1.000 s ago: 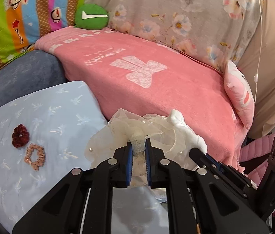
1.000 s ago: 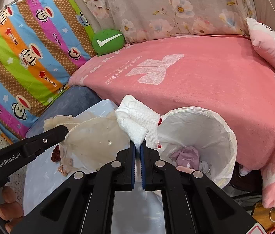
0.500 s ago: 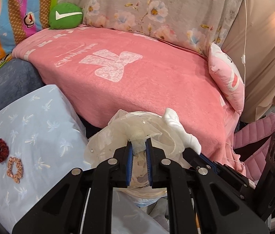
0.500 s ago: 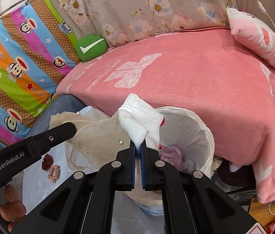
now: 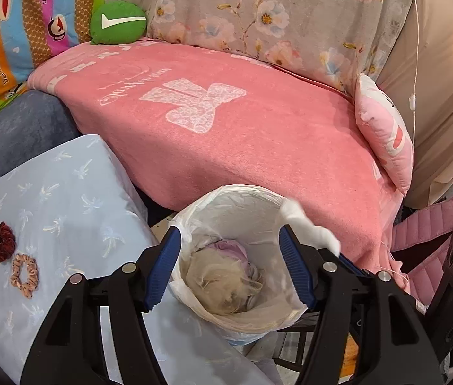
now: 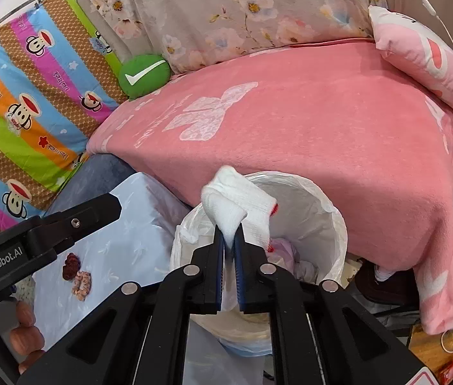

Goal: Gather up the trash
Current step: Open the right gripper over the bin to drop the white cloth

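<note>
**A:** What are your jaws doing?

**B:** Your left gripper (image 5: 230, 268) is opening, its blue pads wide apart with nothing between them; the lined trash bin (image 5: 226, 199) sits directly below the gap. Your right gripper (image 6: 230, 250) is also starting to open, but its pads are only slightly parted and the white sock (image 6: 237, 205) is still pinched between them, its cuff with the red stitching hanging over the bin's rim.

**A:** And where is the trash?

**B:** The cream gauzy fabric (image 5: 223, 284) lies crumpled inside the bin, on top of something lilac (image 5: 231, 245). From your left camera the sock shows as a white blur at the bin's right rim, just above your right gripper's finger.

**A:** What's around the bin?

**B:** It stands between the pale blue cloth-covered surface (image 5: 65, 192) and the bed with the pink blanket (image 5: 242, 122). Two hair scrunchies lie on the blue cloth, well apart from the bin: a dark red one (image 5: 3, 245) and a peach spotted one (image 5: 24, 271), just beside each other. Further back, a green cushion with a white tick (image 5: 118, 25) rests at the blanket's far corner, and a pink pillow (image 5: 387, 134) leans at its right end.
</note>
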